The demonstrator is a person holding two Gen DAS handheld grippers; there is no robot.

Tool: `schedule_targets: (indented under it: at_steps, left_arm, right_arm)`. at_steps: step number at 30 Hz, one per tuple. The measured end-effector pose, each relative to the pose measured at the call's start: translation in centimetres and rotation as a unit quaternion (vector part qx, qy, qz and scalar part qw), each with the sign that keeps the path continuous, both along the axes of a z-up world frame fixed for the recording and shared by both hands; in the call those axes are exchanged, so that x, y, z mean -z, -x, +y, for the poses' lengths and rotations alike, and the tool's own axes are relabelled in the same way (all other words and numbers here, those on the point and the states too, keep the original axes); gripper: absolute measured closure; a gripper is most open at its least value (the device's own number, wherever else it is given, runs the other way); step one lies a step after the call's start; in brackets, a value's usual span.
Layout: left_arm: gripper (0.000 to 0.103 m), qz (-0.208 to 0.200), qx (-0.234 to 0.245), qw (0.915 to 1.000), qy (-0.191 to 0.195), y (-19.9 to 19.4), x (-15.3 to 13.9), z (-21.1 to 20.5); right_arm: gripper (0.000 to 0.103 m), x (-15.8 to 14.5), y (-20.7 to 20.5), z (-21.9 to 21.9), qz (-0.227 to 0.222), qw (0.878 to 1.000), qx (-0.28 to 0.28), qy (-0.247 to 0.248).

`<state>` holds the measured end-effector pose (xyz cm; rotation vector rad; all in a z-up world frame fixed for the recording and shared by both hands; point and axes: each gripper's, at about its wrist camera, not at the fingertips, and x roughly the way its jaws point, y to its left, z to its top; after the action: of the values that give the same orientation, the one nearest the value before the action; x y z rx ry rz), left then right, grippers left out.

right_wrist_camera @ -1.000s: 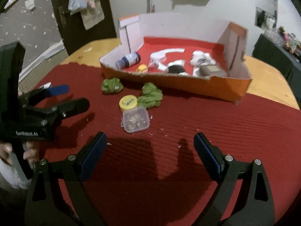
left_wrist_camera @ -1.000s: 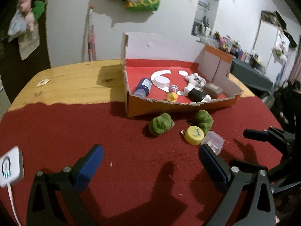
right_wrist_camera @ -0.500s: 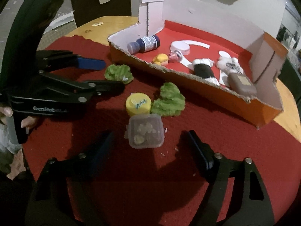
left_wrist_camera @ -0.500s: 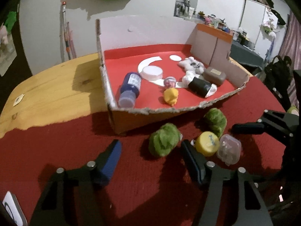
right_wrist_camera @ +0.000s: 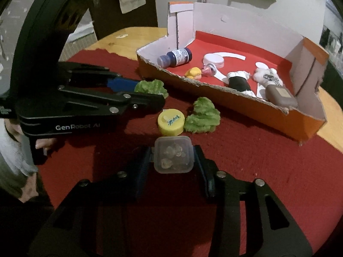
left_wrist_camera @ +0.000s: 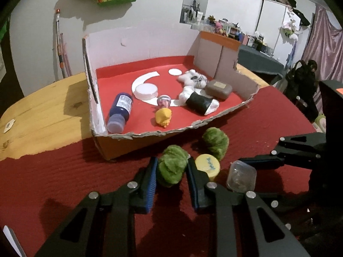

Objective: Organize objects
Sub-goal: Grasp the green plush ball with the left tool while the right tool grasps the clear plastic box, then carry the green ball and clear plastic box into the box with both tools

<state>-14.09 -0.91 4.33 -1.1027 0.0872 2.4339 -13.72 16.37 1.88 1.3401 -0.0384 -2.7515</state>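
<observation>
Grasp step in hand, on both sides at once. Left gripper (left_wrist_camera: 171, 172) clenched around a green pompom (left_wrist_camera: 171, 169) on the red cloth (left_wrist_camera: 64, 177), jaws just closed in, pads pressing its fuzzy sides. Right gripper (right_wrist_camera: 172, 160) likewise just closed, now clamped on a small clear tub (right_wrist_camera: 173, 154) resting on the same cloth. Left lying loose between them: a yellow cap (right_wrist_camera: 171, 121) touching a second pompom (right_wrist_camera: 202, 115). Just beyond, an open cardboard box (left_wrist_camera: 120, 147) already holding a blue bottle (left_wrist_camera: 120, 111) and other small things. Next, probably: lifting both items clear of the cloth, over the torn front wall, then releasing inside. Worth watching: the soft pompom slipping free.
</observation>
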Motion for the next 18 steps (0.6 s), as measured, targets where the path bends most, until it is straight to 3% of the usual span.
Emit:
schedule_targets:
  at_steps: [18]
  left_arm:
    - [0.076,0.042,-0.013,0.9982,-0.041,-5.4,-3.9,-0.1]
  right_arm:
    - [0.065,-3.8,-4.1,-0.6,0.050,0.999,0.017,0.003]
